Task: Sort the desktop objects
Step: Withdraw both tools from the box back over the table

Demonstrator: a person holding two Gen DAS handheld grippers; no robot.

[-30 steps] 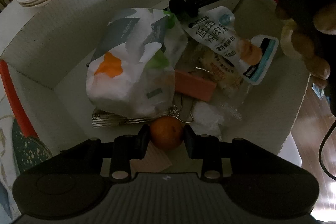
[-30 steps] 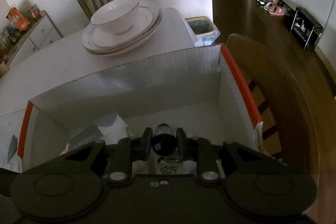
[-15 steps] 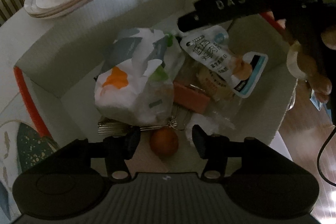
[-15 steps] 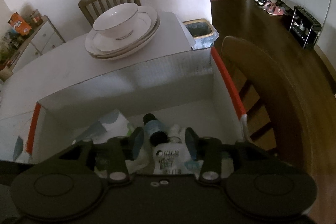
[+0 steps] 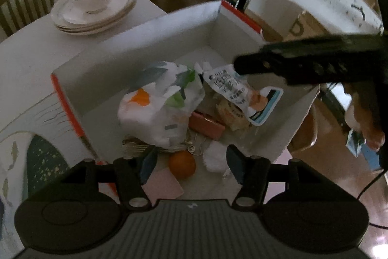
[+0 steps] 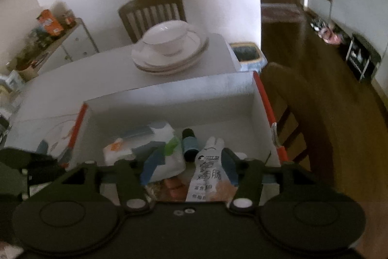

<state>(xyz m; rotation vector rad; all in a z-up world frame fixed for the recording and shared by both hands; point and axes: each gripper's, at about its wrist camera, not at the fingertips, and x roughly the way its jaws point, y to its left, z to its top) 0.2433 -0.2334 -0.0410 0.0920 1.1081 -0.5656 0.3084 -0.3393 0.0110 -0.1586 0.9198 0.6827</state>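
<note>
In the left wrist view, the left gripper [image 5: 190,163] sits at the lower centre of the frame with its jaws parted; they have just been opening, and nothing is pressed between them. The orange [image 5: 182,164] lies loose on the box floor in the gap between the fingers, touching neither pad. The white cardboard box [image 5: 155,40], edged in red, fills the middle of the frame. Inside it, a white plastic bag [image 5: 160,108] with orange and green print takes up the centre, a pink block [image 5: 206,125] lies just right of it, a pale pink card [image 5: 162,186] lies at lower centre beside the orange, and a printed snack pouch [image 5: 240,94] lies at centre right. The right gripper's dark body crosses the right side of that frame, above the pouch.

In the right wrist view, the right gripper [image 6: 189,168] is at lower centre, jaws apart after just opening, released, with nothing clamped. The snack pouch lies between its fingers, and a small dark bottle [image 6: 190,143] lies on its side in the box just above them. At upper centre, a bowl [image 6: 167,40] rests on stacked plates [image 6: 169,60] on the white table [image 6: 72,74], with a wooden chair [image 6: 150,11] behind
</note>
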